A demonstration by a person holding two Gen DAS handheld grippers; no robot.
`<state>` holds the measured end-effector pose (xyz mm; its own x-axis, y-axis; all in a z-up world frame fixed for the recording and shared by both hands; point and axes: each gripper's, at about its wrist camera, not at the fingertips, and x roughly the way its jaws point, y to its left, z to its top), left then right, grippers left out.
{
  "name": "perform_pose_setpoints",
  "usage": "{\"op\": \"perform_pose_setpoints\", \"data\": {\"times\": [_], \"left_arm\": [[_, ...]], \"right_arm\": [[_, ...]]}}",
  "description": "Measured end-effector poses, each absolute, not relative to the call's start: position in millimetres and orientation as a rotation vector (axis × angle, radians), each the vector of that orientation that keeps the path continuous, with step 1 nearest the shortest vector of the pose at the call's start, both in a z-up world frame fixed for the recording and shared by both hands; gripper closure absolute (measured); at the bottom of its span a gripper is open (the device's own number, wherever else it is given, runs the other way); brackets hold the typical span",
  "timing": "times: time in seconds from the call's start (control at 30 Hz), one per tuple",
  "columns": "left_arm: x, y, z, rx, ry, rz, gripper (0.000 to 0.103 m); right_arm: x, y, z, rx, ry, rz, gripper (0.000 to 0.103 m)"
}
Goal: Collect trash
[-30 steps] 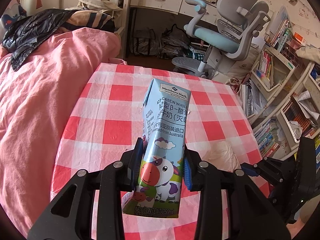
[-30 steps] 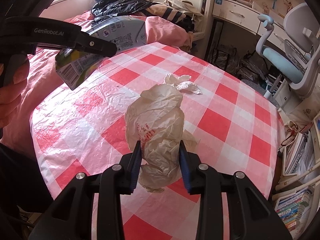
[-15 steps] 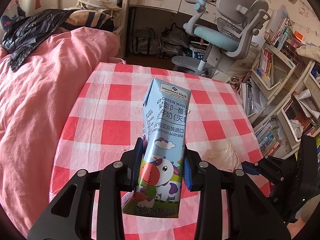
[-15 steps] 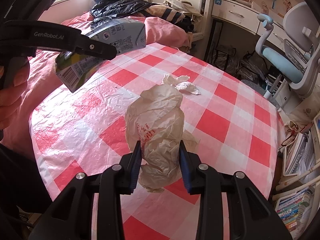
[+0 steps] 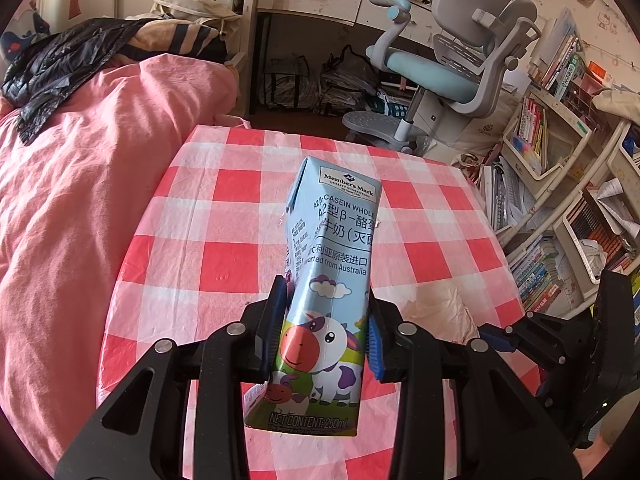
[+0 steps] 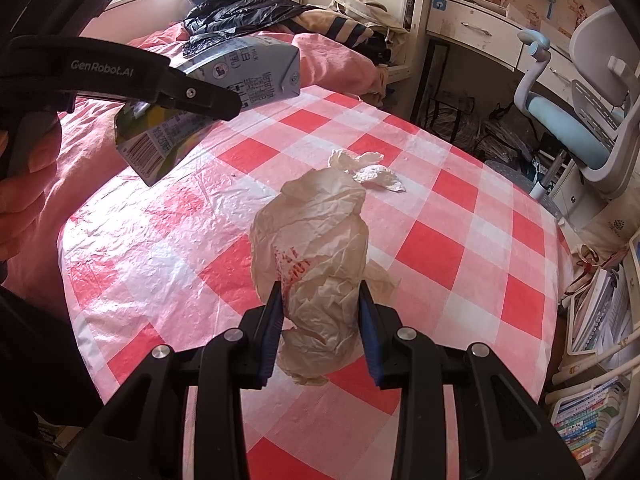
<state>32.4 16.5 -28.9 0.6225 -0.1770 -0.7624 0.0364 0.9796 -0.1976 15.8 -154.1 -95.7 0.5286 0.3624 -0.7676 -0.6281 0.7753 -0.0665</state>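
Note:
My left gripper [image 5: 326, 326] is shut on a light blue milk carton [image 5: 332, 264] with a cartoon cow, held above the red-and-white checked table [image 5: 224, 256]. The right wrist view shows the same carton [image 6: 224, 80] in the air at the upper left, clamped in the left gripper [image 6: 200, 98]. My right gripper [image 6: 320, 322] is shut on a crumpled beige paper wrapper [image 6: 316, 240] with red print, held over the table [image 6: 440, 248]. A crumpled white tissue [image 6: 368, 170] lies on the cloth just beyond the wrapper.
A bed with a pink quilt [image 5: 80, 184] runs along the table's left side. A grey and blue desk chair [image 5: 452, 68] stands beyond the far edge. Shelves packed with books [image 5: 560, 184] line the right. A hand [image 6: 20, 184] grips the left tool.

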Motion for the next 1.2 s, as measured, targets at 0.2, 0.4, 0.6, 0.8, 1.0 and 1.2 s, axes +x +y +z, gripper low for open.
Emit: {"op": "perform_pose_setpoints", "data": {"times": [0.2, 0.4, 0.6, 0.8, 1.0, 1.2], "left_arm": [[34.8, 14.9, -29.9, -0.171, 0.892, -0.123, 0.07], [34.6, 15.3, -29.7, -0.173, 0.891, -0.123, 0.07], [36.5, 14.2, -29.0, -0.171, 0.89, -0.123, 0.07], [37.5, 12.9, -27.5, -0.168, 0.887, -0.124, 0.07], [36.6, 13.2, -26.8, -0.166, 0.884, -0.124, 0.07], [36.9, 12.8, -25.7, -0.166, 0.881, -0.124, 0.07]], "right_arm": [[15.5, -154.2, -96.0, -0.358, 0.82, 0.609, 0.068], [15.7, -153.5, -96.4, -0.359, 0.819, 0.608, 0.068], [15.9, -151.7, -96.8, -0.364, 0.818, 0.609, 0.068], [15.6, -151.6, -96.6, -0.362, 0.818, 0.609, 0.068], [15.1, -150.6, -96.4, -0.365, 0.817, 0.609, 0.068], [12.5, -148.9, -93.0, -0.374, 0.809, 0.611, 0.068]]}}
